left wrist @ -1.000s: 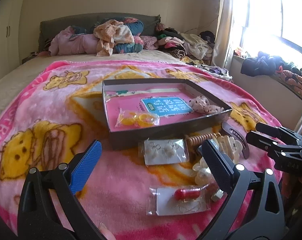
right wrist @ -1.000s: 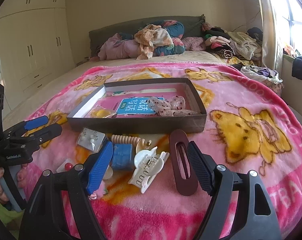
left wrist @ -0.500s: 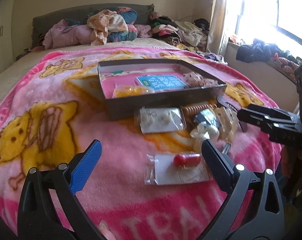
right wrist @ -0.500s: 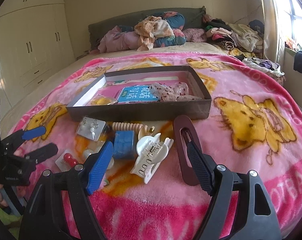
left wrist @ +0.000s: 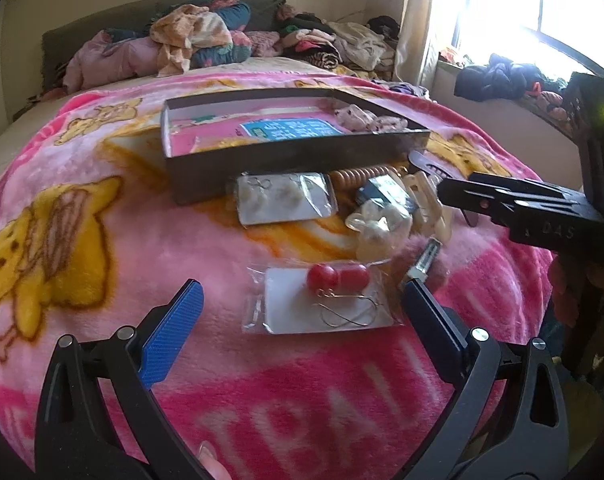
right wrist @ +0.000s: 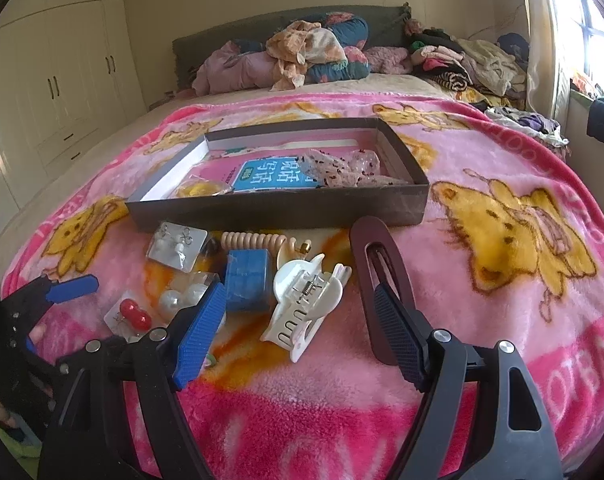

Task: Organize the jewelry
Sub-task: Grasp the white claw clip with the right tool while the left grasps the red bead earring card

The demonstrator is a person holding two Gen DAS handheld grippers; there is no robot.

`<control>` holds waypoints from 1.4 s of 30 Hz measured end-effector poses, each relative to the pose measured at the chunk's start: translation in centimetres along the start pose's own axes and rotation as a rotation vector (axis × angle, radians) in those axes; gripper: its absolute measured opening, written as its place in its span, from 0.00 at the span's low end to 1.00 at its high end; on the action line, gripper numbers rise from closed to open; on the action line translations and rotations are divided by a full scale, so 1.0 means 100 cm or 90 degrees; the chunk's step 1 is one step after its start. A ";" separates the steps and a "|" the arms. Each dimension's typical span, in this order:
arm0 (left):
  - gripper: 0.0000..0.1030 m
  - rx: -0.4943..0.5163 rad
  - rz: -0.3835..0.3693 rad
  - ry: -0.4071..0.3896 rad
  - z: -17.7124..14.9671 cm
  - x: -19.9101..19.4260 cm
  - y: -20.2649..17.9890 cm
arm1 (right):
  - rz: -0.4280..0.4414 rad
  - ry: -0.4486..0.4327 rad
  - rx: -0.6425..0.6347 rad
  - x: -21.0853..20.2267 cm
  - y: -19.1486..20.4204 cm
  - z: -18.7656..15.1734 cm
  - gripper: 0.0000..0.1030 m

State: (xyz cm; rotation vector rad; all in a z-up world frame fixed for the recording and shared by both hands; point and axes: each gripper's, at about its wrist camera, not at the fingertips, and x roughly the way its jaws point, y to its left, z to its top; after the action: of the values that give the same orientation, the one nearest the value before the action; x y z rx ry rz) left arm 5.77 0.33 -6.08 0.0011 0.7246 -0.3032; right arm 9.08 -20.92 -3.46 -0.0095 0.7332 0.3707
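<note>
Pink fleece, the blanket [right wrist: 502, 184] under everything, carries most of the jewelry loose in front of the box [right wrist: 278, 212], so you are early in the sort.

Working left to right in the right wrist view: your left gripper [left wrist: 298, 300] hangs with its jaws wide apart and nothing between the pads, right above the carded red ball earrings [left wrist: 338, 278]. In my judgement that packet is the piece in hand now, not yet gripped. Behind it lies the card of pearl earrings [right wrist: 178, 246], touching the box wall, and just beside it the loose pearl pieces [right wrist: 182, 296]. Next come the coiled hair tie [right wrist: 252, 240], the blue block [right wrist: 248, 280] and the white claw clip [right wrist: 306, 300]. Your right gripper [right wrist: 298, 308] also stands open and empty over that clip, with the long dark clip [right wrist: 376, 256] by its right finger.

Done so far: the box holds a yellow piece in a bag [right wrist: 200, 190] and a speckled scrunchie [right wrist: 342, 168], on a pink and blue card. At least 7 pieces are left outside.
</note>
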 end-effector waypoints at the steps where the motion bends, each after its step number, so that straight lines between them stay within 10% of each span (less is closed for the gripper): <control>1: 0.89 0.002 -0.002 0.003 -0.001 0.001 -0.001 | -0.002 0.004 0.000 0.002 0.000 0.000 0.66; 17: 0.89 0.007 0.016 0.019 -0.003 0.021 -0.009 | -0.018 0.053 0.013 0.032 -0.004 0.002 0.34; 42: 0.71 -0.013 0.033 0.010 0.008 0.008 0.004 | 0.037 -0.003 0.047 -0.006 -0.006 0.001 0.33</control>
State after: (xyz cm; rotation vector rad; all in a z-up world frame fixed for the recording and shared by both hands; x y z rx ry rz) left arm 6.93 0.43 -6.06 0.0024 0.7418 -0.2471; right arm 8.93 -21.69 -3.06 0.0826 0.7428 0.3987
